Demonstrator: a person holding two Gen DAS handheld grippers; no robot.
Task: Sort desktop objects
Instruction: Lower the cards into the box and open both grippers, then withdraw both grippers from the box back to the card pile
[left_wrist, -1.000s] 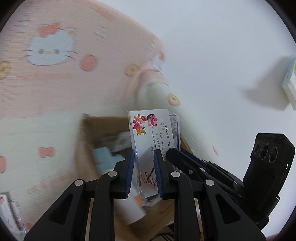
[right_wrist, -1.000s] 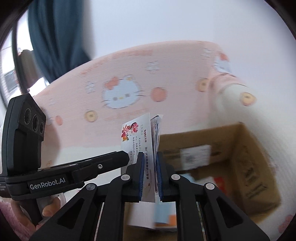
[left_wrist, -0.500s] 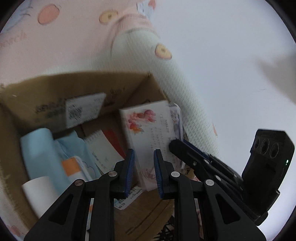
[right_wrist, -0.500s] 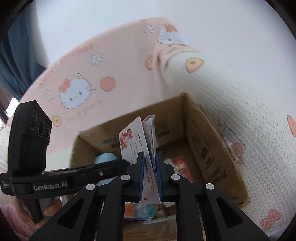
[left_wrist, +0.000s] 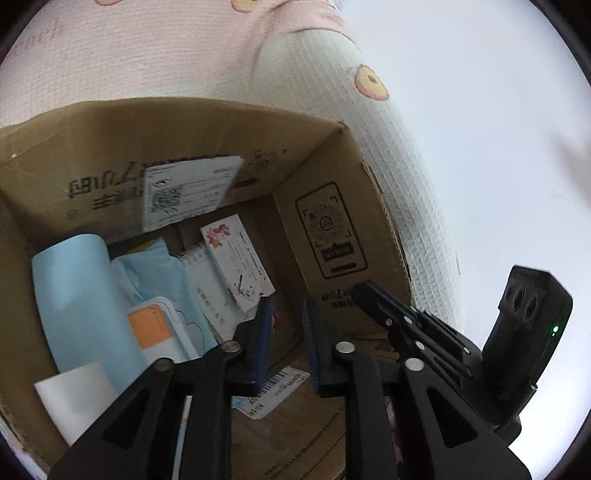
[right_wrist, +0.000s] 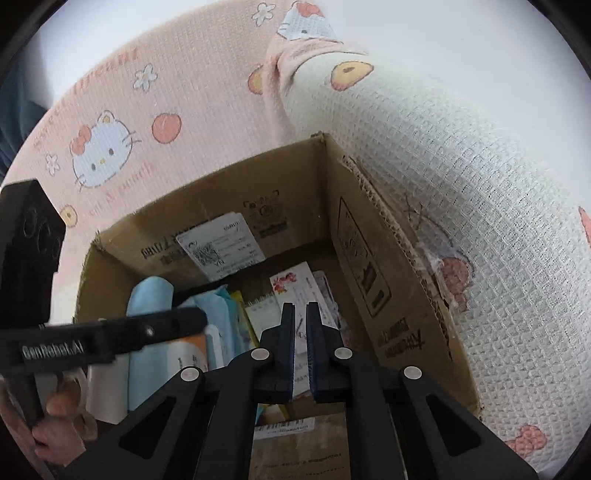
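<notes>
Both grippers now hang over the cardboard box (left_wrist: 332, 229), seemingly beside pink cloth (right_wrist: 207, 92).

Pink-and-white waffle-weave blanket (right_wrist: 461, 177) carries an open cardboard box (right_wrist: 391, 295) — box sits directly on it.

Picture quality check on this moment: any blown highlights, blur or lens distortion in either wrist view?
Left wrist view: the white background at upper right is washed out, with no detail; the shipping label in the cardboard box is fairly sharp; the box rim bows with the fisheye curve. Right wrist view: the blanket weave is crisp, the box interior sits in dimmer shade, and the corners are dark vignette.
</notes>
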